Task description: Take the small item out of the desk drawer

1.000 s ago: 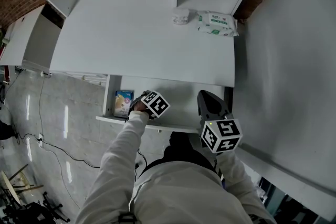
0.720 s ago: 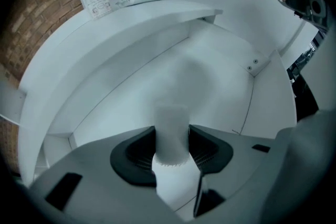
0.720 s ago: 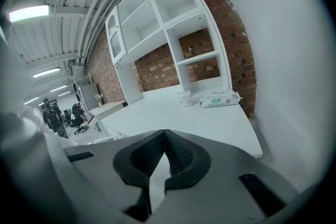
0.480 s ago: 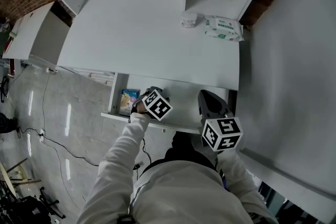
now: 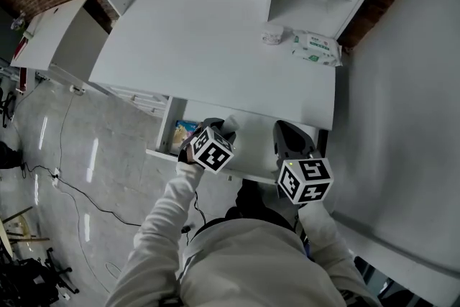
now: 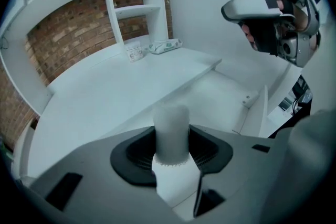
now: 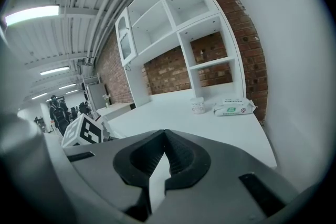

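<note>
Small white bottle (image 6: 170,150) sat clamped near its cap in my left gripper (image 5: 220,131), above the open drawer (image 5: 253,141) at the table's (image 5: 208,39) front edge. It seemed light, rigid and smooth. My right gripper (image 7: 164,139) was closed and empty.

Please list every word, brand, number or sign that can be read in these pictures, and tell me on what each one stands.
Nothing is legible.
Wipes pack: green label, print too small.
Small tub beside it: label blurred.
Colourful packet in the drawer: print too small.
Two marker cubes: black-and-white squares, no words.
White bottle: no print visible.
</note>
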The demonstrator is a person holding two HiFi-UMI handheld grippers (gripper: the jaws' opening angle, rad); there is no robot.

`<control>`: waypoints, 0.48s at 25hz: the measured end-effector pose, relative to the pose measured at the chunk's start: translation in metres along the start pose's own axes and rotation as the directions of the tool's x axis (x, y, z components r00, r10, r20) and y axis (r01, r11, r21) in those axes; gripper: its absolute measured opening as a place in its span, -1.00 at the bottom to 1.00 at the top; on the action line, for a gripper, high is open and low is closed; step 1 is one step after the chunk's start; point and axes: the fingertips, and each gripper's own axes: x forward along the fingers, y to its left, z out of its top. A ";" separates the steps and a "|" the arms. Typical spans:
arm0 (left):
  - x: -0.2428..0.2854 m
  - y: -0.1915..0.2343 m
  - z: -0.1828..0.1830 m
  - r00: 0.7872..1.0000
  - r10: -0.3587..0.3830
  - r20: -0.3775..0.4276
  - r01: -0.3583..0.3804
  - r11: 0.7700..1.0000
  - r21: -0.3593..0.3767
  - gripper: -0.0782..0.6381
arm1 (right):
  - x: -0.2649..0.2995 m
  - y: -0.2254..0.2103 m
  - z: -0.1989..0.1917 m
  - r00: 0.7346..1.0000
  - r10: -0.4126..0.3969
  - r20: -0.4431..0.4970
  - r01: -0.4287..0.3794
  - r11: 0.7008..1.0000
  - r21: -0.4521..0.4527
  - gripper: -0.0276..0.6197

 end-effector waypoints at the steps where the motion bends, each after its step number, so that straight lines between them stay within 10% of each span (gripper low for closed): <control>1: -0.006 0.002 0.002 1.000 0.010 0.018 -0.009 1.000 -0.013 -0.25 | 0.001 0.001 0.001 1.000 0.001 0.001 -0.001 1.000 -0.003 -0.83; 12: -0.073 0.031 0.030 0.964 0.133 0.230 -0.099 0.983 -0.152 -0.25 | 0.006 0.022 0.008 1.000 0.030 0.011 -0.029 0.999 -0.021 -0.83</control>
